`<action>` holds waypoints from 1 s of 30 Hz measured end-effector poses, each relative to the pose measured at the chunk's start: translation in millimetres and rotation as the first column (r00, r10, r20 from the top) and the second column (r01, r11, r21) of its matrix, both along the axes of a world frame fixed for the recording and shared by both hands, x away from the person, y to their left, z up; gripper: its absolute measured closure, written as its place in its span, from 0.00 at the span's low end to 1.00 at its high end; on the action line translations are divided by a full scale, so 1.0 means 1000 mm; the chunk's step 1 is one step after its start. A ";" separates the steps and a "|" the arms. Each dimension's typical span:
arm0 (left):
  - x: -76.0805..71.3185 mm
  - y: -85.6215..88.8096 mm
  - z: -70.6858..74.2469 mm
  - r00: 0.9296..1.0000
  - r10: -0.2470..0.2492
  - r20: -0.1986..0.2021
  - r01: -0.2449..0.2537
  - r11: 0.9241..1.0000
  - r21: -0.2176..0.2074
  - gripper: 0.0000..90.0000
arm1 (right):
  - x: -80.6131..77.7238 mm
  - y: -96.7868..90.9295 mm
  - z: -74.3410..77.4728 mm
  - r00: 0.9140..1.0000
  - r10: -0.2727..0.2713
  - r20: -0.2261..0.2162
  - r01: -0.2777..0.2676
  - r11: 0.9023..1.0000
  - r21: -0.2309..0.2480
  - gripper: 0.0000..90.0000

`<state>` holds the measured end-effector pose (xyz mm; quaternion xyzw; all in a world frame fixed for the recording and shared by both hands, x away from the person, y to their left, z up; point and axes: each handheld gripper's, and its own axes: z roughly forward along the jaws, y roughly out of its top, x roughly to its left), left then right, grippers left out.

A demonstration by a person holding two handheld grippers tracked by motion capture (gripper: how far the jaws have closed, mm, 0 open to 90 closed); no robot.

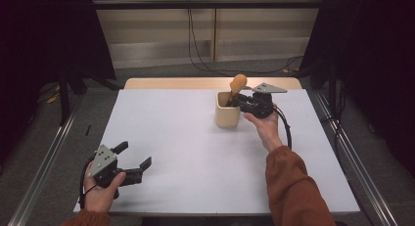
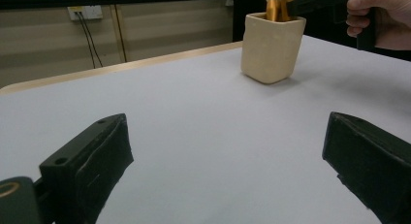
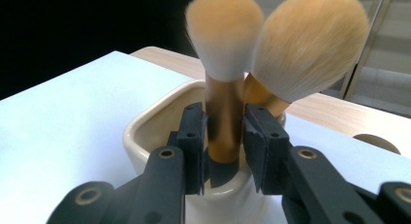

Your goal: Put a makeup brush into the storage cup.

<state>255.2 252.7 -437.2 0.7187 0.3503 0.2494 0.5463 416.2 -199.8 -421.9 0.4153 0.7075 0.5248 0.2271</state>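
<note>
The left-hand brush (image 3: 224, 83), gold-handled with a pale orange-tipped head, is standing upright in the cream cup (image 3: 145, 132), its handle lying between the two black jaws of the right gripper (image 3: 224, 136); the pads are flanking the handle closely, the left pad appearing to touch it and the right pad showing a thin gap, so a firm pinch is not being confirmed; the jaws are sitting only slightly parted. A second brush (image 3: 310, 44) is leaning just beside the first, its head touching the first head, its handle passing behind the right pad.

In the high view the cup (image 1: 227, 116) is sitting on the far right-centre part of the white table (image 1: 195, 152), with a brush head (image 1: 239, 82) rising above its rim; the right gripper (image 1: 234, 100) is reaching over the cup from the right, held by the right hand (image 1: 264, 125) in an orange sleeve.

The left gripper (image 1: 132, 160) is being held low at the near left corner, well apart from the cup; its jaws are spread wide with nothing between them, the bare table showing between them in the left gripper view, and the cup (image 2: 271, 47) standing far off.
</note>
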 end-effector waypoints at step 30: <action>0.004 -0.001 -0.002 1.000 0.013 -0.015 -0.013 1.000 -0.007 0.04 | -0.011 -0.003 0.003 1.000 -0.004 0.004 0.004 1.000 0.012 0.11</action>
